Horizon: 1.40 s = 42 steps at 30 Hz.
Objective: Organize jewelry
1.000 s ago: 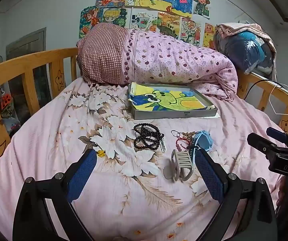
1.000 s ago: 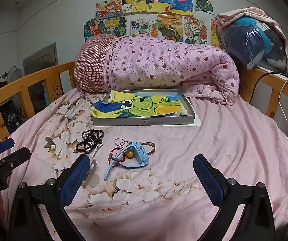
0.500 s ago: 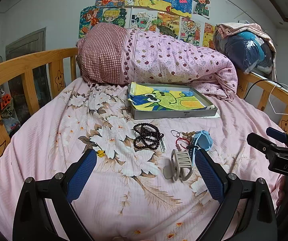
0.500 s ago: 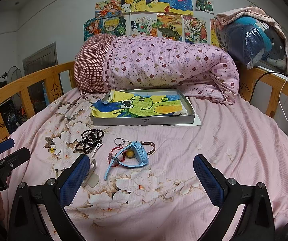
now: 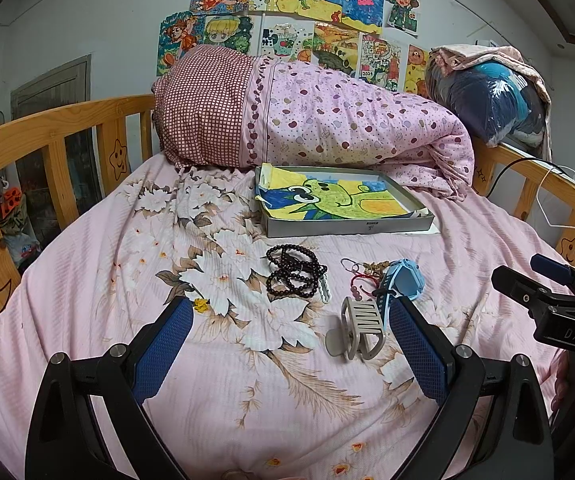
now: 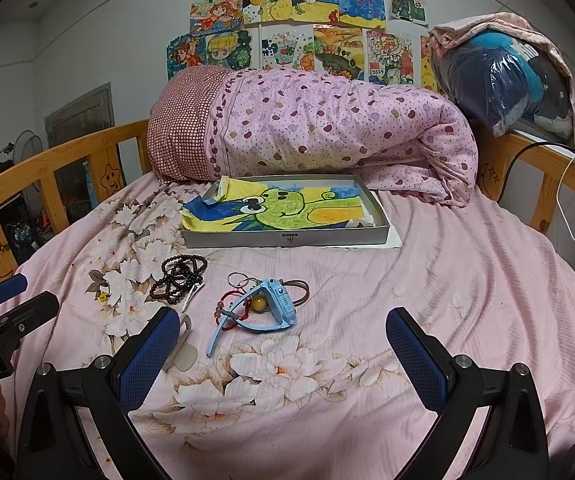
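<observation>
Where drawings (image 6: 311,20) hang, floral bedsheet (image 5: 247,360), quilt (image 5: 327,128)

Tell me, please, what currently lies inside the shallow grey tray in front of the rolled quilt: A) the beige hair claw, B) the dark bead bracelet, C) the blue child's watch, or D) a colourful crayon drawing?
D: the grey tray holds only a crayon drawing of a green cartoon creature, while the bead bracelet, the blue watch and the hair claw all lie on the bedsheet in front of it.
</observation>
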Tool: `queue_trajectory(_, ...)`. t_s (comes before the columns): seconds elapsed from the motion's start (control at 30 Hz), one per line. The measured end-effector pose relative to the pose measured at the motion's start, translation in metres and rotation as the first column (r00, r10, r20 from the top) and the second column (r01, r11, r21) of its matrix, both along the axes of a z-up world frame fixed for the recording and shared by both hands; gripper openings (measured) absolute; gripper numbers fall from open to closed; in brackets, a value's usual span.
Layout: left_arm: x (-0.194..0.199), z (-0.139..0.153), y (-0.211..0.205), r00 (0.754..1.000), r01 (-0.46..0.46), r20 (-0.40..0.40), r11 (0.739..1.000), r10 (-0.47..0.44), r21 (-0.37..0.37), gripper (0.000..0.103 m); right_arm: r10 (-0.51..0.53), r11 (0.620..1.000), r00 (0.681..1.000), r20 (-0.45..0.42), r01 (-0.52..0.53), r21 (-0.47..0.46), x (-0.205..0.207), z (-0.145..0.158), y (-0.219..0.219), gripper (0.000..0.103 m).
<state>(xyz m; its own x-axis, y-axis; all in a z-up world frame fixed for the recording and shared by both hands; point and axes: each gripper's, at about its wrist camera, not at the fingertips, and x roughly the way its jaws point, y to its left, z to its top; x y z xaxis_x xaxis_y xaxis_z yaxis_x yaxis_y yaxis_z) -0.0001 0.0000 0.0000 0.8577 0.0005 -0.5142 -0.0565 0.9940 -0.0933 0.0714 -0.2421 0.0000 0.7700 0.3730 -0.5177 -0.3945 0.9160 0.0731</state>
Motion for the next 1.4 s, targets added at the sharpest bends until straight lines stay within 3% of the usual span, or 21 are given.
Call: queue_trajectory(1.4,0.000,0.000,0.000,1.000,-0.001,-0.004,1.000,0.001,0.002,0.096,-0.006,1.000,1.000,-0.020,0.006,-0.011,0.000,-0.013,-0.002,0.103)
